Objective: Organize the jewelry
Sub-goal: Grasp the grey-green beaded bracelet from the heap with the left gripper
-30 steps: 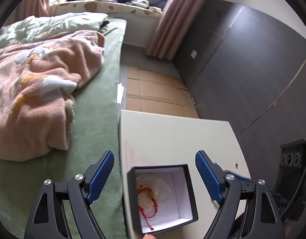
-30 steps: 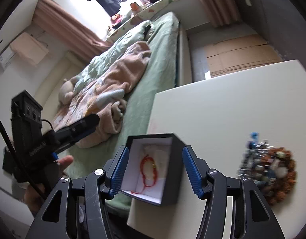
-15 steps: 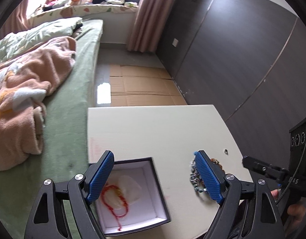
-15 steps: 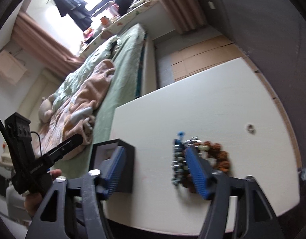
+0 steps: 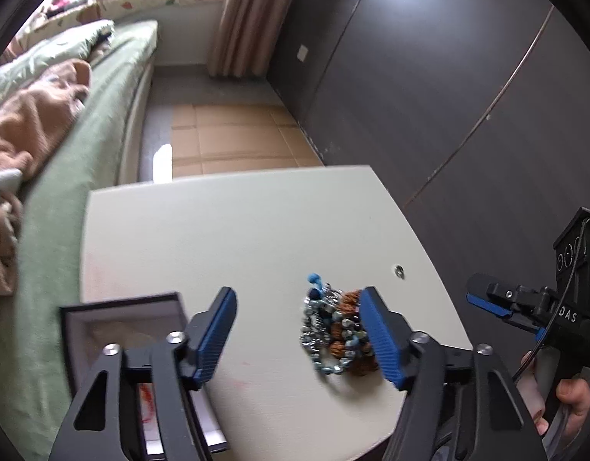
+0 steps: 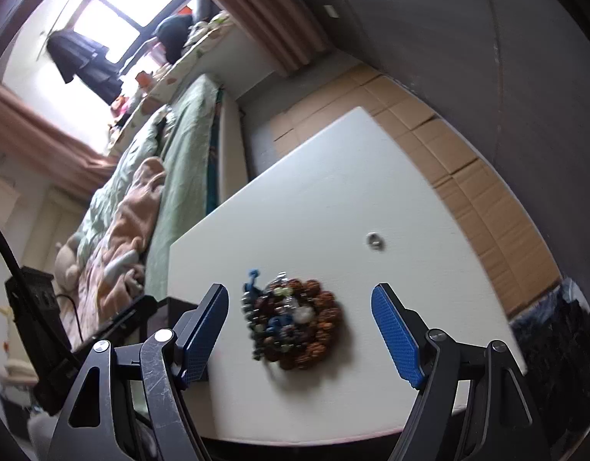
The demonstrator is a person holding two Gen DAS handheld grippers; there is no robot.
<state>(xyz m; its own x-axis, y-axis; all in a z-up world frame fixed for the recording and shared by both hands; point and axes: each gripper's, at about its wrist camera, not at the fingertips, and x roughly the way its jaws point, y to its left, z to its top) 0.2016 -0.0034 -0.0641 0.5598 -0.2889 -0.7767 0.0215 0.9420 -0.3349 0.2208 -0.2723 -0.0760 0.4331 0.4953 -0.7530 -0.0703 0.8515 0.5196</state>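
Note:
A pile of beaded bracelets [image 5: 333, 330], brown, grey-blue and silver, lies on the white table [image 5: 237, 238]. My left gripper [image 5: 298, 334] hovers over it. Its jaws are closing, with the pile in the gap by the right pad and not pinched. My right gripper [image 6: 300, 330] is open wide, and the same pile [image 6: 295, 322] sits centred between its blue pads, untouched. The open black jewelry box [image 5: 122, 319] stands at the table's left edge. A red string bracelet [image 5: 147, 403] lies inside it, partly hidden behind my left finger. The right gripper [image 5: 487, 303] also shows at the right edge, held by a hand.
A small round metal thing [image 6: 374, 241] sits on the table beyond the beads. A bed with a green cover and a peach blanket [image 5: 33, 134] runs along the left. Dark wardrobe doors [image 5: 448, 96] stand on the right. Cardboard sheets [image 5: 233, 142] cover the floor beyond the table.
Both views have swung from the box to the bead pile. The right jaws, which flanked the box, have widened and now frame the beads. The left jaws have narrowed.

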